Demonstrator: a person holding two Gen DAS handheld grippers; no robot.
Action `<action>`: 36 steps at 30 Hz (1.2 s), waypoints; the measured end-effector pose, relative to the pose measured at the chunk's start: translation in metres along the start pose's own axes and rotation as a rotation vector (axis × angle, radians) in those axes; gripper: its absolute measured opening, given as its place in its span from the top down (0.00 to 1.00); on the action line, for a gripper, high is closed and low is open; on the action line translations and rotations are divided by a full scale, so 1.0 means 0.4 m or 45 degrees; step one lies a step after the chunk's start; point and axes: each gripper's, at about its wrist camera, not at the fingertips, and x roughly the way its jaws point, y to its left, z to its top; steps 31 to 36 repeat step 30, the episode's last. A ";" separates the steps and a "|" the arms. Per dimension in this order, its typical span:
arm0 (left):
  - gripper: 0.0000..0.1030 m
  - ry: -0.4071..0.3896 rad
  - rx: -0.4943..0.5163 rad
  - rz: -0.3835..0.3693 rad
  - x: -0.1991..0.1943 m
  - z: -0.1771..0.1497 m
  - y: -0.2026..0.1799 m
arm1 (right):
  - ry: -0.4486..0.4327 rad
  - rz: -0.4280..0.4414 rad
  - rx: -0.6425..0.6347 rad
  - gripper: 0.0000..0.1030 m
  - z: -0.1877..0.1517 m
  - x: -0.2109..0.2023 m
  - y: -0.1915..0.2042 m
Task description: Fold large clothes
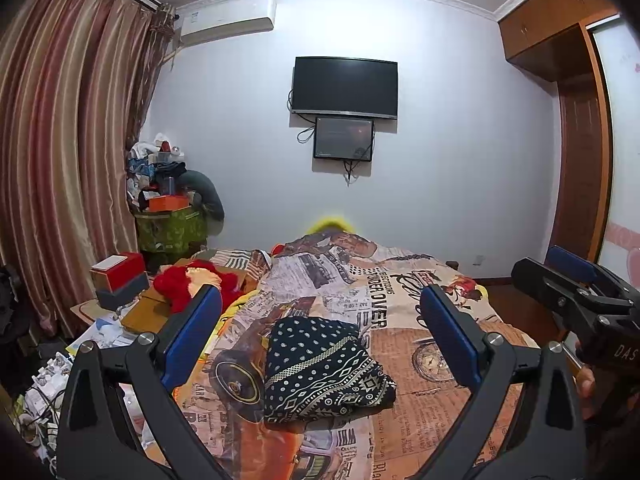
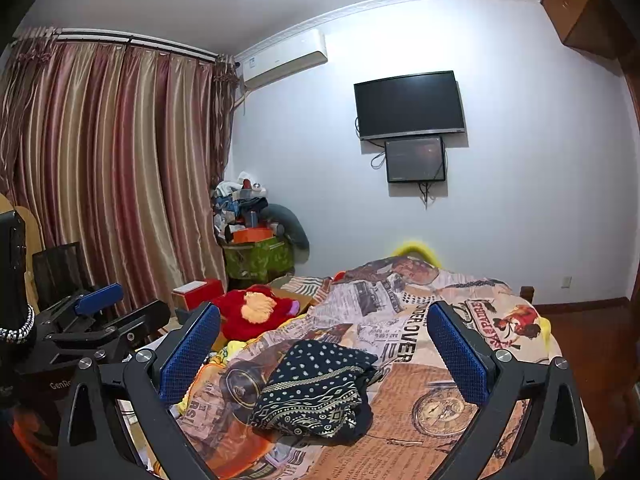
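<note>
Left-wrist view gives us our left gripper (image 1: 320, 336) held above the bed with its blue-padded fingers (image 1: 192, 336) spread wide and nothing between them. Framed in that gap lies the dark patterned garment (image 1: 324, 372), folded into a compact bundle with white dots on its upper part and a geometric band lower down; it rests on the newspaper-print bedspread (image 1: 400, 304), near the middle of the bed and touching neither finger. At the right edge of this view we see our right gripper (image 1: 576, 280), black with a blue pad, and part of a hand (image 1: 586, 384) behind it. From the right wrist, our right gripper (image 2: 324, 356) is likewise raised, its fingers (image 2: 460, 356) wide apart and empty, and the same garment (image 2: 316, 392) sits below and between them on the bedspread (image 2: 420, 420), looking a little more rumpled from this side. Our left gripper (image 2: 100, 304) shows at the left edge there. Beside the bed, to the left, a red plush toy (image 2: 256, 312) lies on cluttered boxes, and a striped curtain (image 2: 112, 168) hangs behind. On the far wall a dark television (image 1: 345, 87) is mounted above a smaller screen (image 1: 344, 139), with an air conditioner (image 1: 228, 20) up near the ceiling.
</note>
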 end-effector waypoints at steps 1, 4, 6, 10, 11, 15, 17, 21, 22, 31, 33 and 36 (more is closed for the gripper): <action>0.03 0.001 0.003 -0.005 0.000 0.000 -0.001 | 0.000 0.000 0.000 0.00 0.000 0.000 0.000; 0.03 0.001 0.006 -0.019 0.000 0.000 0.000 | -0.001 0.000 0.000 0.00 0.000 0.000 0.000; 0.03 -0.001 0.002 -0.021 -0.001 0.001 0.000 | 0.000 -0.002 -0.001 0.00 0.000 -0.001 0.001; 0.03 0.003 -0.004 -0.029 -0.003 0.003 0.003 | 0.000 -0.006 0.000 0.00 0.001 0.000 0.002; 0.03 0.005 -0.004 -0.033 -0.003 0.003 0.004 | 0.000 -0.006 0.002 0.00 0.000 0.000 0.002; 0.03 0.011 -0.013 -0.046 -0.002 0.004 0.007 | 0.000 -0.011 0.011 0.00 -0.001 0.000 0.002; 0.03 0.010 -0.014 -0.049 -0.003 0.004 0.008 | 0.002 -0.009 0.009 0.00 -0.002 -0.001 0.003; 0.03 0.011 -0.012 -0.049 -0.004 0.004 0.009 | 0.004 -0.017 0.009 0.00 -0.003 -0.002 0.011; 0.03 0.012 -0.013 -0.051 -0.004 0.004 0.009 | 0.005 -0.017 0.011 0.00 -0.004 -0.002 0.014; 0.03 0.020 -0.003 -0.070 -0.003 0.005 0.007 | 0.005 -0.018 0.011 0.00 -0.003 -0.002 0.013; 0.03 0.020 -0.003 -0.070 -0.003 0.005 0.007 | 0.005 -0.018 0.011 0.00 -0.003 -0.002 0.013; 0.03 0.020 -0.003 -0.070 -0.003 0.005 0.007 | 0.005 -0.018 0.011 0.00 -0.003 -0.002 0.013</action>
